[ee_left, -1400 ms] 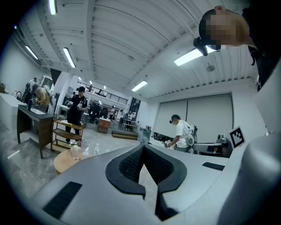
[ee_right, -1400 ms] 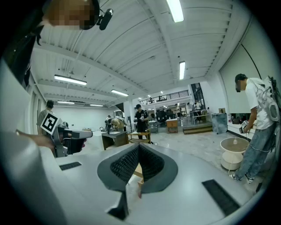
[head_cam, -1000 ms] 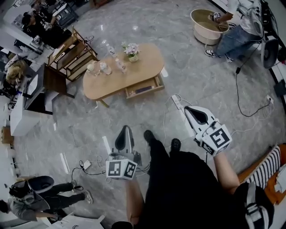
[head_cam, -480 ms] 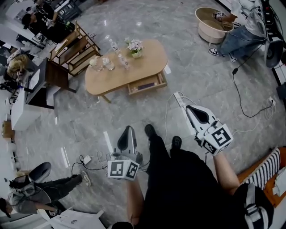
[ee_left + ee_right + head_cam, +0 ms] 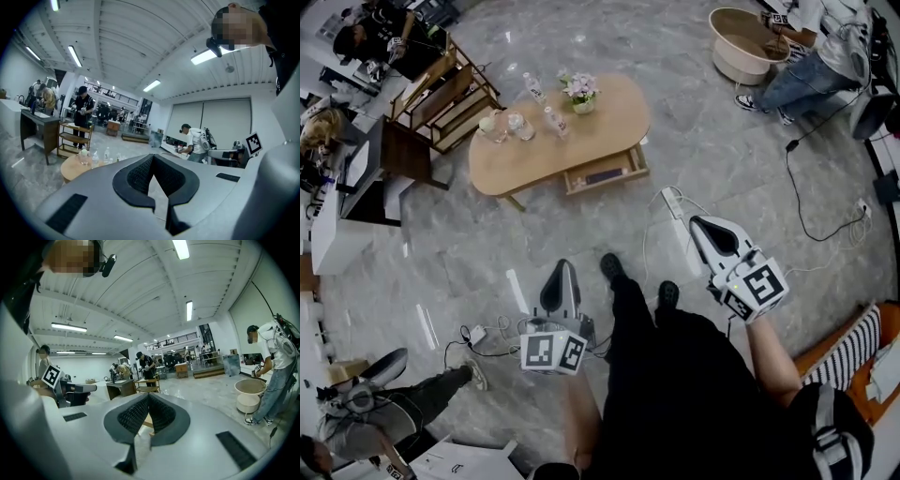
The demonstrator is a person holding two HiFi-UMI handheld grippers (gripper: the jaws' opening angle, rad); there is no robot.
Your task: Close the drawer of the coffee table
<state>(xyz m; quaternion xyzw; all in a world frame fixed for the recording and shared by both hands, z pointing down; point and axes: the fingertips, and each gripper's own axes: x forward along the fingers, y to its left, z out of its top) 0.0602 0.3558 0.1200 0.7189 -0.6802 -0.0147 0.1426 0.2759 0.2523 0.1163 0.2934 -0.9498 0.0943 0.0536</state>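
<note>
Grey marble floor, busy workshop.

Head view: oval wooden coffee table (image 5: pixel 534 155) stands well ahead of the person's 2 feet. Its 1 drawer (image 5: pixel 605 174) is pulled out on the table's near side. A flower pot (image 5: pixel 580 92) and bottles (image 5: pixel 551 122) sit on the table top. Left gripper (image 5: pixel 565 269) and right gripper (image 5: pixel 697 225) are both well short of the table, touching nothing.

Left gripper view: jaws pressed together, nothing between them. The table shows low at left, beyond them.

Right gripper view: jaws together, empty. A strip of table wood shows just past the tips.
</note>
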